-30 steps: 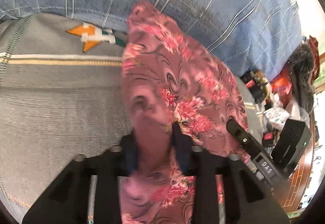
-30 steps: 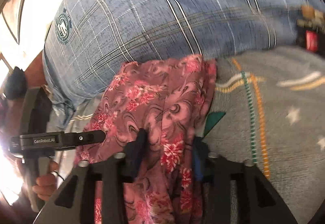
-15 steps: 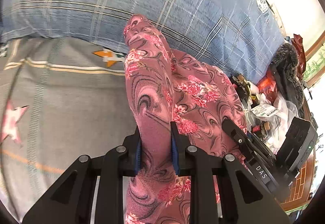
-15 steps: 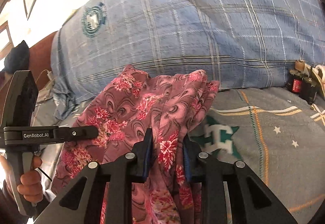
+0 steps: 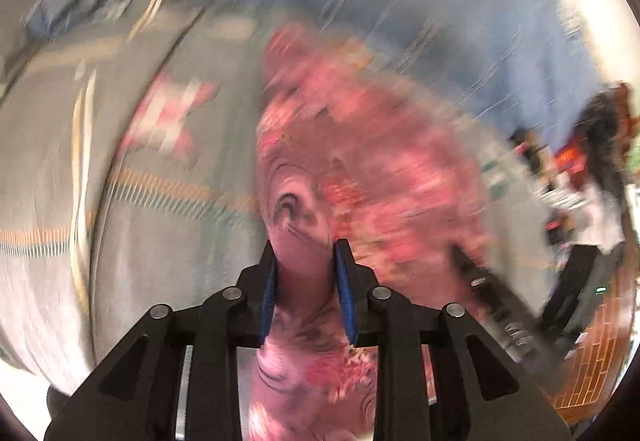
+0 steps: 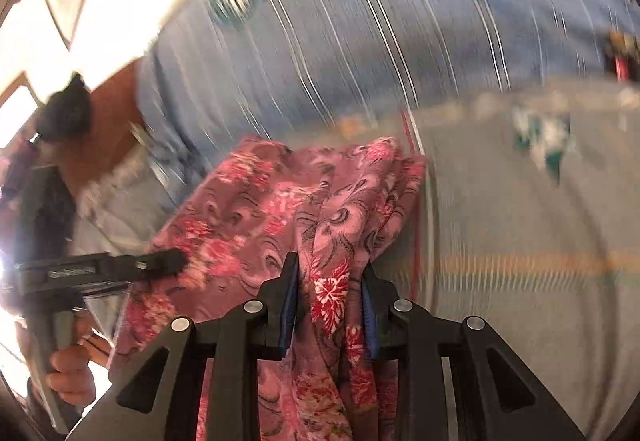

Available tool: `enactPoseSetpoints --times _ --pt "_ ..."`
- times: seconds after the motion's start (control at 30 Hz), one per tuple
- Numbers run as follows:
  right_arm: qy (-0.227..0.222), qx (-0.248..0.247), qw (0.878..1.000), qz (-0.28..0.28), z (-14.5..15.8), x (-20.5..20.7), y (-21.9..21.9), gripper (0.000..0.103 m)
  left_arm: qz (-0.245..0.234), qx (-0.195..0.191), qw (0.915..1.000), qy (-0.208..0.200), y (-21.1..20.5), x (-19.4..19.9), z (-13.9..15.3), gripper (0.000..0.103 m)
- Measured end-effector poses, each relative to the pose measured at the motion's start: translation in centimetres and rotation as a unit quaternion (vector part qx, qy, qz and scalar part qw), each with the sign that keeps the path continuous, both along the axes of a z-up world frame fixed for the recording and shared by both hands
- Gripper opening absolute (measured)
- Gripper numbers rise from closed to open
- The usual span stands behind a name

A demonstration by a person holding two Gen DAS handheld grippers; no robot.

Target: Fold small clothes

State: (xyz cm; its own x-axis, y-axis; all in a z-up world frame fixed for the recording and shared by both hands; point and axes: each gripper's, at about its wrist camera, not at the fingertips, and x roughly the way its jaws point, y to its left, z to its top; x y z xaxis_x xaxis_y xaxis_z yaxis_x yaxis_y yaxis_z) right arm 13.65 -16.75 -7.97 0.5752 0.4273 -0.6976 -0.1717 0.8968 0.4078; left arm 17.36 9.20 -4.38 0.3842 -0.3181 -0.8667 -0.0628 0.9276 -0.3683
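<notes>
L gripper [image 5: 305, 253]: jaws just eased wider, still gripping pink floral cloth [image 5: 360, 169]
R gripper [image 6: 330, 273]: same, cloth bunched between pads
Under: grey bedspread [image 6: 520, 221]

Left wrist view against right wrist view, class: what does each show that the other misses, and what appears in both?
Only the left wrist view shows a pink star print on the grey bedspread and cluttered dark items at right. Only the right wrist view shows a person's hand gripping the left gripper's handle, and a teal print. Both show the pink floral garment pinched between blue pads, the blue plaid bedding and grey bedspread; both grippers' jaws have just been opening.
</notes>
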Motion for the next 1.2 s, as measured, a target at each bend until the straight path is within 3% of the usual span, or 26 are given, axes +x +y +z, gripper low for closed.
enactPoseSetpoints --times 0.07,0.13,0.2,0.27,0.33,0.4,0.43,0.5,0.63,0.77,0.9,1.0,1.1,1.13,1.2 --pt "-0.003 0.032 0.999 -0.008 0.1 -0.2 -0.9 0.036 0.000 -0.036 0.9993 -0.012 1.3 -0.5 -0.7 0.037" --pt "-0.004 0.034 0.999 -0.017 1.4 0.2 -1.7 0.036 -0.001 -0.047 0.9987 -0.022 1.7 -0.4 0.2 0.036" --pt "-0.034 0.027 0.998 -0.036 3.4 1.3 -2.5 0.040 -0.002 -0.033 0.9979 -0.055 1.3 0.3 1.8 0.036" --pt "-0.035 0.042 0.997 -0.046 4.2 3.0 -2.5 0.040 -0.017 -0.004 0.9969 -0.077 -0.1 1.8 3.0 0.041" --pt "0.014 0.047 0.998 -0.035 3.3 6.2 -1.5 0.040 -0.034 0.023 0.9957 -0.083 -2.0 3.9 3.4 0.043" --pt "0.030 0.009 0.999 -0.029 2.8 8.0 -0.1 0.014 -0.040 0.044 0.9949 -0.081 -3.1 5.5 3.3 0.043" --pt "0.004 0.001 1.000 -0.019 3.4 8.2 0.5 0.004 -0.045 0.052 0.9940 -0.084 -3.7 6.3 3.3 0.043" --pt "-0.049 0.001 0.999 -0.013 4.3 7.9 0.8 0.004 -0.043 0.084 0.9913 -0.092 -4.2 7.7 2.5 0.047" --pt "-0.008 -0.062 0.998 -0.024 0.5 9.2 0.8 0.005 -0.033 0.120 0.9885 -0.086 -3.8 9.6 -0.7 0.053" --pt "-0.018 -0.009 0.999 -0.026 -0.1 8.9 -0.5 0.006 -0.040 0.133 0.9840 -0.112 -3.9 9.0 -1.0 0.066" --pt "-0.009 0.018 1.000 -0.023 0.0 9.0 -1.2 0.007 -0.042 0.128 0.9844 -0.113 -3.7 8.9 -0.4 0.067" --pt "-0.025 -0.018 0.999 -0.023 2.0 7.4 -0.4 0.016 -0.036 0.141 0.9816 -0.124 -2.8 6.9 1.5 0.067" --pt "-0.068 -0.019 0.997 0.017 3.6 4.1 0.3 0.018 -0.057 0.189 0.9677 -0.157 -2.3 2.8 2.8 0.070" --pt "-0.074 -0.024 0.997 0.024 3.7 3.2 0.4 0.022 -0.066 0.207 0.9621 -0.165 -2.2 1.2 2.7 0.073" --pt "-0.075 -0.047 0.996 0.033 2.6 1.3 0.7 0.030 -0.072 0.227 0.9591 -0.154 -1.9 -0.9 1.1 0.080"
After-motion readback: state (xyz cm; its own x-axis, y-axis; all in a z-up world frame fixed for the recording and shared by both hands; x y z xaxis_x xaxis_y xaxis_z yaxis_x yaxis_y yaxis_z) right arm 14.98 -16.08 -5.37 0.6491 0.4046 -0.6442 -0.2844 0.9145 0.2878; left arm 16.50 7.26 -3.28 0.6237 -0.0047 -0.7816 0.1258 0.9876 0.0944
